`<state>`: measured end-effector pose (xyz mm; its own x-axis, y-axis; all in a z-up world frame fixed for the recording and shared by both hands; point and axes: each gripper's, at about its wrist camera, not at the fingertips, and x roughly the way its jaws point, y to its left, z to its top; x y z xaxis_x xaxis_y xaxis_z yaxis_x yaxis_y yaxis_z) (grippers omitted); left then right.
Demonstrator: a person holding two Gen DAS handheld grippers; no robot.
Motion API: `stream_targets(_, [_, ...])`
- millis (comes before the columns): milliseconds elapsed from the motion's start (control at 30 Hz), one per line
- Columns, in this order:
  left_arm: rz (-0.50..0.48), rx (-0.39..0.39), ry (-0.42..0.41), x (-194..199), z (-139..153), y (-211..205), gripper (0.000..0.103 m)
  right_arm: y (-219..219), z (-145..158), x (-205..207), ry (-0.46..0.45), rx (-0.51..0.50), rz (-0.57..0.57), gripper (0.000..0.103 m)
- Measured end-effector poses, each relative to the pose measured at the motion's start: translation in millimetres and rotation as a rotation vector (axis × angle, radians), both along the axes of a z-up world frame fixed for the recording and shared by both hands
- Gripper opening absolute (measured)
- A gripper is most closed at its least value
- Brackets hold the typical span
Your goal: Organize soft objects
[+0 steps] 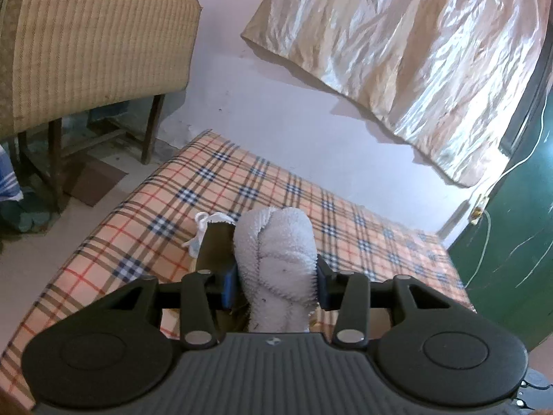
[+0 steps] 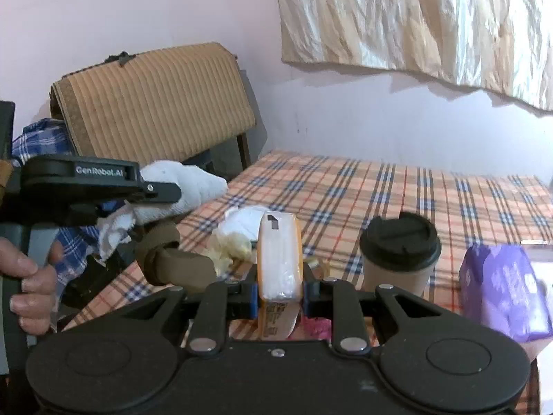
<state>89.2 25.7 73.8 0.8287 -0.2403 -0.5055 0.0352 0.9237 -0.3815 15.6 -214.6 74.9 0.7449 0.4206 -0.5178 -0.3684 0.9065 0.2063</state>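
The white towel (image 1: pixel 276 259), rolled into a soft bundle, sat pinched between the fingers of the left gripper (image 1: pixel 276 278), held up off the checked mattress (image 1: pixel 345 214) rather than resting on it. In the right wrist view the same towel (image 2: pixel 183 186) stuck out past the left gripper (image 2: pixel 152 190), which a bare hand (image 2: pixel 29 287) gripped by its handle. The right gripper (image 2: pixel 280 295) had its fingers pressed against the sides of an orange-edged packet (image 2: pixel 280 256) wrapped in clear film. Just beyond it on the mattress lay a crumpled white and yellow cloth (image 2: pixel 235 235), a lidded paper cup (image 2: pixel 401 252) and, further right, a purple pouch (image 2: pixel 501 290). Farther off stood a table under a striped tan cover (image 1: pixel 96 41), and a shiny sheet (image 1: pixel 414 45) hung on the pale wall. Both grippers seemed to be mid-carry, so the step in hand looked like moving picked-up items to a sorting spot. The next move probably called for lowering each onto a bare patch of the mattress, well apart from the cup, before letting go.
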Motion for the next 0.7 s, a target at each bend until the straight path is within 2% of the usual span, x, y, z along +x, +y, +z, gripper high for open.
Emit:
stream_targets(200, [-0.001, -0.079, 0.035, 3, -14, 6, 0.046, -3, 2, -4, 0.004, 0.000, -0.006, 0.027])
stream_targets(333, [0.001, -0.058, 0.044, -1, -25, 8, 0.046, -5, 0, -6, 0.013, 0.000, -0.006, 0.027])
stream_targets(600, [-0.028, -0.108, 0.083, -7, -49, 22, 0.049, -2, -8, -3, 0.037, 0.001, 0.000, 0.027])
stream_targets(700, [-0.024, -0.013, 0.073, -11, -65, 13, 0.066, 1, -13, -5, 0.050, -0.001, 0.009, 0.027])
